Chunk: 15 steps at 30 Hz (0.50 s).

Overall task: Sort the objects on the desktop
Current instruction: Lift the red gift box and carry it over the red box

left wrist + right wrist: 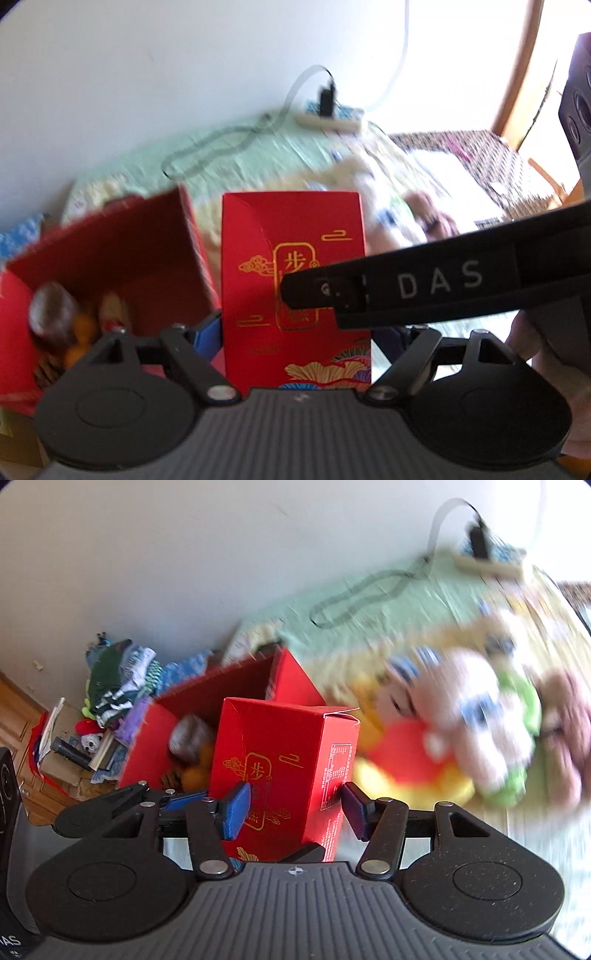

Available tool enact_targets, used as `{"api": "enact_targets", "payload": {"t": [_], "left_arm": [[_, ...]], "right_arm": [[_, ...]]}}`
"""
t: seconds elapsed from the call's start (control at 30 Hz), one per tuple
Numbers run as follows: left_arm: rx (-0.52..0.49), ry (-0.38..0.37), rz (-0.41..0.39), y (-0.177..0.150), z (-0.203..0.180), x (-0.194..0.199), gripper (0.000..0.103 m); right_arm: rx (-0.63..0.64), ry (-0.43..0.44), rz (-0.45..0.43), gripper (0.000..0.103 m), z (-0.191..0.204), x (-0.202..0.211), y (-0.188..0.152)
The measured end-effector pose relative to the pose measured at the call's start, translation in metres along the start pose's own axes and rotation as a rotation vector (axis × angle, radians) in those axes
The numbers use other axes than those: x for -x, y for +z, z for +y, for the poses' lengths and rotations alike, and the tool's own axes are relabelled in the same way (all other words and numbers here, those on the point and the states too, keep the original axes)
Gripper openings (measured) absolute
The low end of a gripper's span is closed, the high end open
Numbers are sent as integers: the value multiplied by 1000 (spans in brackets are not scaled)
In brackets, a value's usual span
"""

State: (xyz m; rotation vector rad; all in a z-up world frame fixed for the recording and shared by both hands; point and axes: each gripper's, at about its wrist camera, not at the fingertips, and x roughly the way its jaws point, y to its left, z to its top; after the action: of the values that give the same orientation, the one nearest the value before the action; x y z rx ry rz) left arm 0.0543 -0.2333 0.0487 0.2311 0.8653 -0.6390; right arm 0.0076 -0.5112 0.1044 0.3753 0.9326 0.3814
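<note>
**A:** Red cardboard carton with gold print (280, 760): who has it?

**B:** Both hands. The right gripper (295, 808) clamps its narrow sides with ribbed blue pads (238, 808). The left gripper (295, 332) spans the wider face, pads against both edges. Whether its base is off the pale green cloth (295, 155) I cannot tell.

**A:** Where should it go?

**B:** Likely the large open red cardboard box (110, 236), at ten o'clock from the carton. A brown rounded lump (51, 314) and some orange bits lie inside.

**A:** How to do it well?

**B:** Move the two hands as one and keep the carton upright. Lift its base over the near wall, then lower it into a free corner. Thin glossy board dents, so squeeze no harder.

**A:** And at three o'clock?

**B:** Soft plush toys (480, 720), blurred. Steer away from them.
</note>
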Motion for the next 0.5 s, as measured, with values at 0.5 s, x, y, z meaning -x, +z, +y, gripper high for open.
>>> {"api": "enact_targets", "payload": {"t": [0.5], "left_arm": [[113, -4, 66, 35, 140, -36, 82]], "right_arm": [[129, -12, 127, 58, 67, -106, 82]]}}
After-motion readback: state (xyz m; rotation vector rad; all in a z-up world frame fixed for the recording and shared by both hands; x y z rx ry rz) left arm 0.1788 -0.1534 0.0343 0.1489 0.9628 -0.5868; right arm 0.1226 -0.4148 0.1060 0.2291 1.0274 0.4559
